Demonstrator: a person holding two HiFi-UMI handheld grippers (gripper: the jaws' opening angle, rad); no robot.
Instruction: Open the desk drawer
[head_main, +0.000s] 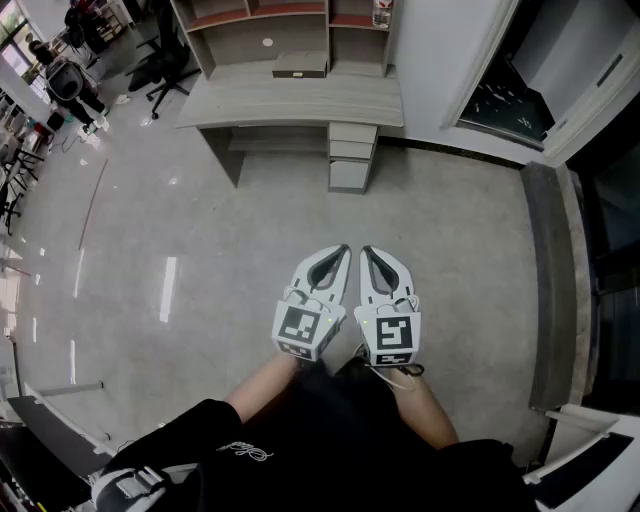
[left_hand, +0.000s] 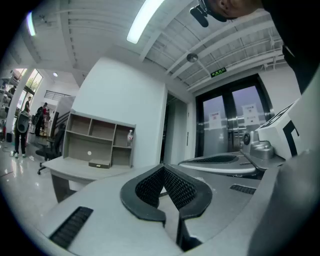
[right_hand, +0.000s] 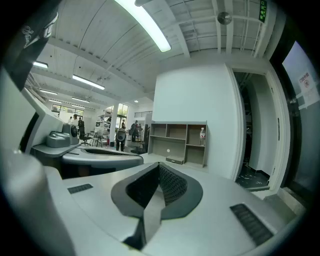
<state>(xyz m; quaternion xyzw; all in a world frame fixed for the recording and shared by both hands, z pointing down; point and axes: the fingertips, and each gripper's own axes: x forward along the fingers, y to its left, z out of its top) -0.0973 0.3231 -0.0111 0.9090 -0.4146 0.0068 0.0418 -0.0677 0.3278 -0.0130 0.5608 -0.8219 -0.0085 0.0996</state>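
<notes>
A light grey desk (head_main: 300, 100) stands far ahead against the wall, with a stack of three shut drawers (head_main: 350, 152) under its right end. The desk also shows small in the left gripper view (left_hand: 75, 170) and the right gripper view (right_hand: 172, 157). My left gripper (head_main: 344, 249) and right gripper (head_main: 366, 250) are held side by side over the floor, well short of the desk. Both are shut with nothing between their fingers. In the gripper views the left gripper (left_hand: 163, 167) and the right gripper (right_hand: 159, 166) each have their pads meeting at the tip.
A shelf unit (head_main: 290, 30) sits on the desk with a bottle (right_hand: 202, 135) in it. A dark box (head_main: 300, 66) lies on the desktop. Office chairs (head_main: 160, 65) and people (head_main: 70, 85) are at far left. A doorway and raised sill (head_main: 550, 280) run along the right.
</notes>
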